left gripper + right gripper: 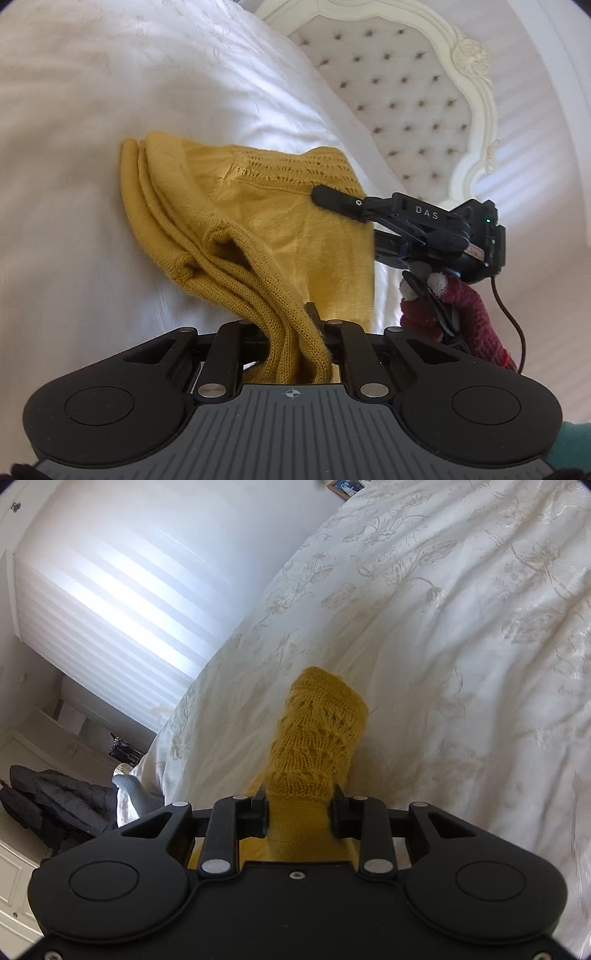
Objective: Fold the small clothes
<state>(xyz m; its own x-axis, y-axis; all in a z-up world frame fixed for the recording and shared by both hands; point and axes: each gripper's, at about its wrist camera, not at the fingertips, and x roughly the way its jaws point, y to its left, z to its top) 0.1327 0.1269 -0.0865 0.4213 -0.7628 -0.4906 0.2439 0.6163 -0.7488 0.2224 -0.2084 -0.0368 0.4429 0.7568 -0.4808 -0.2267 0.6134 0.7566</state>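
A small mustard-yellow knitted garment with a lace-patterned band is held up over the white bed. My left gripper is shut on a bunched plain-knit edge of it at the bottom of the left wrist view. My right gripper comes in from the right and is shut on the lace edge. In the right wrist view the right gripper clamps the yellow knit, which stands up between its fingers. The rest of the garment is hidden there.
The white embroidered bedspread lies beneath both grippers. A tufted cream headboard stands beyond. A dark jacket and white cupboards sit beside the bed, below a window blind. A hand in a red knit glove holds the right gripper.
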